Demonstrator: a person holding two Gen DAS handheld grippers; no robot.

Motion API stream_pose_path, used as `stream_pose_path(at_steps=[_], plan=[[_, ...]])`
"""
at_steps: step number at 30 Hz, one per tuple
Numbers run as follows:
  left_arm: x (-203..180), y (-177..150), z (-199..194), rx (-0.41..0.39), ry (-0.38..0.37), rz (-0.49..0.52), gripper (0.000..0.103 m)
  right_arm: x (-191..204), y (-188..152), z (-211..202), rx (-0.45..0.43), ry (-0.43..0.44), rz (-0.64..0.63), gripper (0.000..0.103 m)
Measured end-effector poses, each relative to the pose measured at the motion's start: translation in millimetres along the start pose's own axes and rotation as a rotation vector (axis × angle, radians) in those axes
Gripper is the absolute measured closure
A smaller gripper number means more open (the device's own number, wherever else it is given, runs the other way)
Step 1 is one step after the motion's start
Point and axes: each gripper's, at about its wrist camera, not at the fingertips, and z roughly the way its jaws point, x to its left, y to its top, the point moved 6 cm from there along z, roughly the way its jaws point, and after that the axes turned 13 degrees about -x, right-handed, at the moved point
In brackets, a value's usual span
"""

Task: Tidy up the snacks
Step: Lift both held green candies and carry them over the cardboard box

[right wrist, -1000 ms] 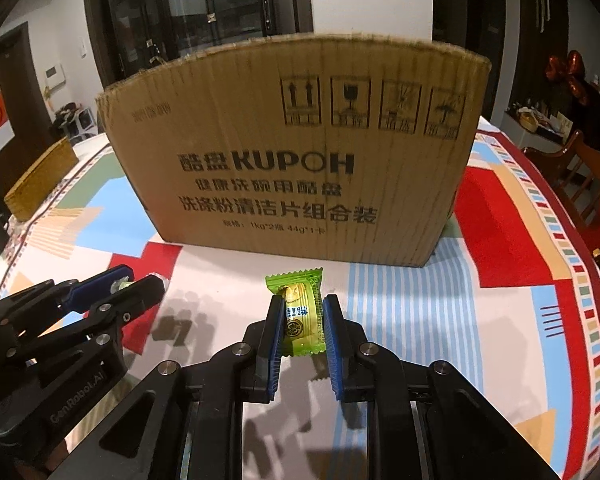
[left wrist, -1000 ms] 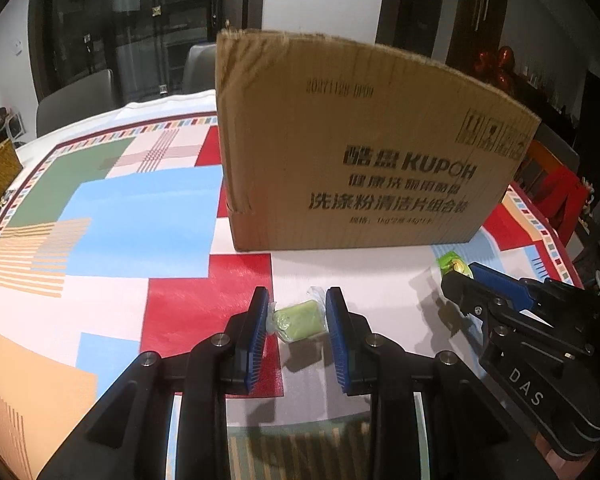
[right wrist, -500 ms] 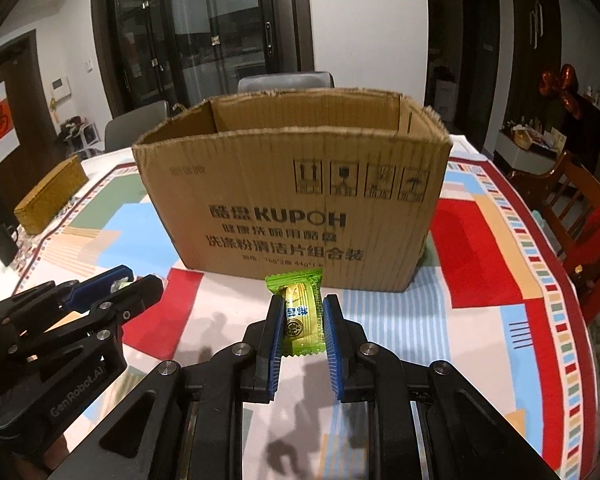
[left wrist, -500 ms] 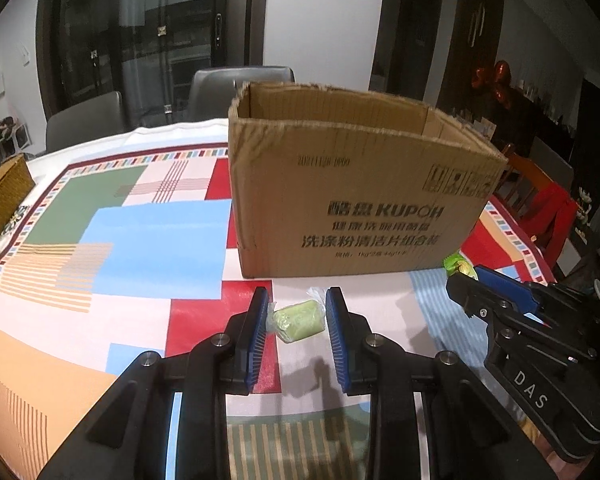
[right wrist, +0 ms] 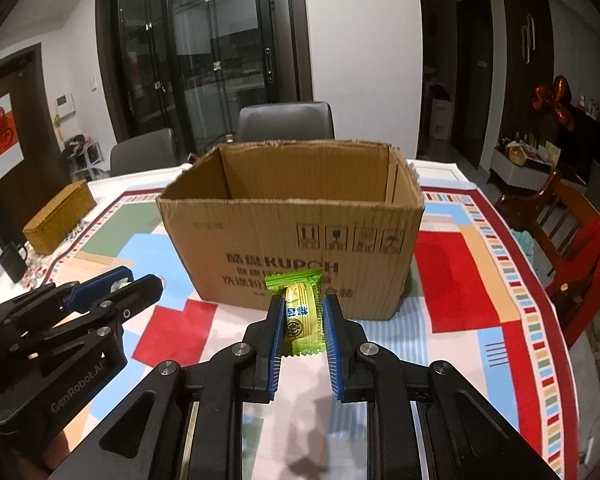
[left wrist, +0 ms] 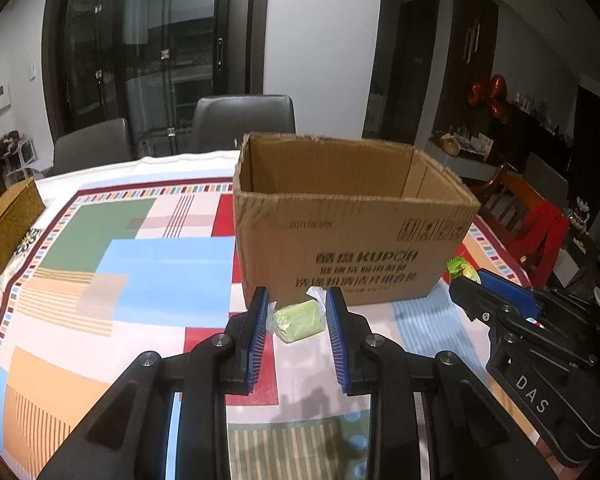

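Note:
An open brown cardboard box [left wrist: 352, 236] marked KUPOH stands on the table; it also shows in the right wrist view [right wrist: 296, 236]. My left gripper [left wrist: 298, 322] is shut on a pale green wrapped snack [left wrist: 299, 321], held in the air in front of the box's near wall. My right gripper [right wrist: 302, 322] is shut on a green and yellow snack packet [right wrist: 298, 314], held upright before the box. Each gripper shows in the other's view: the right one at the right [left wrist: 470, 280], the left one at the left [right wrist: 140, 282]. The box's floor is hidden.
A colourful patchwork tablecloth [left wrist: 120, 264] covers the table. A woven tan box [left wrist: 8, 226] sits at the far left edge, with a dark mug [right wrist: 12, 262] near it. Grey chairs [left wrist: 242, 124] stand behind the table, red wooden chairs [right wrist: 568, 248] at the right.
Both grippers have risen with their snacks. The box now appears lower and its open top has come into view.

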Motion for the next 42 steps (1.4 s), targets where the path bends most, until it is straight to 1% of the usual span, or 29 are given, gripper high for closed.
stream_pose_path(at_steps=[10, 25, 31, 42], plan=[[-6.0, 26.9, -11.2, -0.043, -0.007, 0.007, 0.074, -4.9, 28.6, -15.2, -0.051, -0.011, 0.000, 0.082], [-6.7, 64.0, -17.4, -0.098, -0.018, 0.016, 0.074, -9.9, 66.3, -30.4, -0.113, -0.025, -0.001, 0.082], [-7.2, 78.1, -13.5, -0.111, -0.023, 0.021, 0.074, -12.8, 81.5, -29.9, -0.133, -0.029, -0.004, 0.082], [-12.4, 97.2, 7.5, -0.117, -0.040, 0.024, 0.074, -22.3, 102.7, -15.4, -0.148, -0.040, -0.001, 0.082]])
